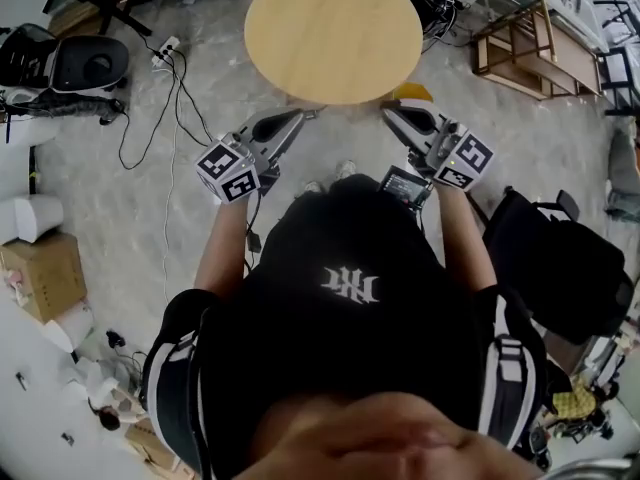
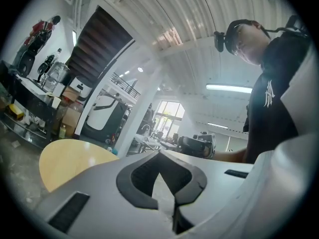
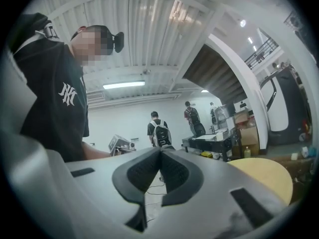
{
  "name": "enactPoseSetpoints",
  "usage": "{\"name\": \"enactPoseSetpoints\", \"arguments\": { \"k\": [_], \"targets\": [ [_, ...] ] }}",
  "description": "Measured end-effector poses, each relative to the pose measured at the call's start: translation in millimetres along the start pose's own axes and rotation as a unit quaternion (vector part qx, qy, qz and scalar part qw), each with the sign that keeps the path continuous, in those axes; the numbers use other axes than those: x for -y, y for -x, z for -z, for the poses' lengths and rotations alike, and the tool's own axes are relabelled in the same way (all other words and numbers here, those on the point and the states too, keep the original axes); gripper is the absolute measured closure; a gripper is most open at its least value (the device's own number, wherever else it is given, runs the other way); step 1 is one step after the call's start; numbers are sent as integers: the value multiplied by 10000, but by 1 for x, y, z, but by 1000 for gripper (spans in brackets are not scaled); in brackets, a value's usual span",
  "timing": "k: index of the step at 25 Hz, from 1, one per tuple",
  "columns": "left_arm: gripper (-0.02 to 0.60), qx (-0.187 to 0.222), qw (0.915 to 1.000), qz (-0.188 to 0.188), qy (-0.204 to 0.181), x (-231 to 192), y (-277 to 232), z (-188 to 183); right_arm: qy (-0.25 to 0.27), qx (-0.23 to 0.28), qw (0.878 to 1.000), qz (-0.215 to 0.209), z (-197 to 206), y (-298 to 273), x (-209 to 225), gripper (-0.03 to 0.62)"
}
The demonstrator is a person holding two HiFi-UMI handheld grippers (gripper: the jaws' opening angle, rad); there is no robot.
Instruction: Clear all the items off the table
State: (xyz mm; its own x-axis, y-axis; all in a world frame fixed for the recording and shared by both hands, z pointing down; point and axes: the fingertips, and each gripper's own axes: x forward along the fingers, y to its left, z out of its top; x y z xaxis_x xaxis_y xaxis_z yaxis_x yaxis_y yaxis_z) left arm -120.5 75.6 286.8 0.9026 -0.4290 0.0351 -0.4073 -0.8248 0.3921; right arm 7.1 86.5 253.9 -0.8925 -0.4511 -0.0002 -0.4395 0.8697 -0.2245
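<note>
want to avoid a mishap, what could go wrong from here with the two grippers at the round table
1. The left gripper and right gripper, both shut and empty, sit close to the near edge of the round wooden table; pushing forward could knock it.
2. Loose cables and a power strip lie on the floor left of the table; a step that way could snag them.
</note>
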Motion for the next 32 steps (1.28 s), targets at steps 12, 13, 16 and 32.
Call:
{"name": "enactPoseSetpoints", "arguments": {
  "k": [12, 13, 16, 32],
  "targets": [
    [569, -424, 9987, -264, -58, -3, -44, 13, 23, -29, 9991, -417, 13, -3, 27, 591],
    [569, -471, 9986, -232, -25, -7, -46, 13, -38, -36, 9992, -394, 14, -7, 31, 591],
    [569, -607, 9981, -18, 139, -21, -52, 21, -148, -161, 9989, -426, 26, -23, 35, 591],
    [569, -1023, 9901, 931, 255, 23, -20, 58, -103, -160, 9998, 98, 44, -22, -19, 591]
  ]
}}
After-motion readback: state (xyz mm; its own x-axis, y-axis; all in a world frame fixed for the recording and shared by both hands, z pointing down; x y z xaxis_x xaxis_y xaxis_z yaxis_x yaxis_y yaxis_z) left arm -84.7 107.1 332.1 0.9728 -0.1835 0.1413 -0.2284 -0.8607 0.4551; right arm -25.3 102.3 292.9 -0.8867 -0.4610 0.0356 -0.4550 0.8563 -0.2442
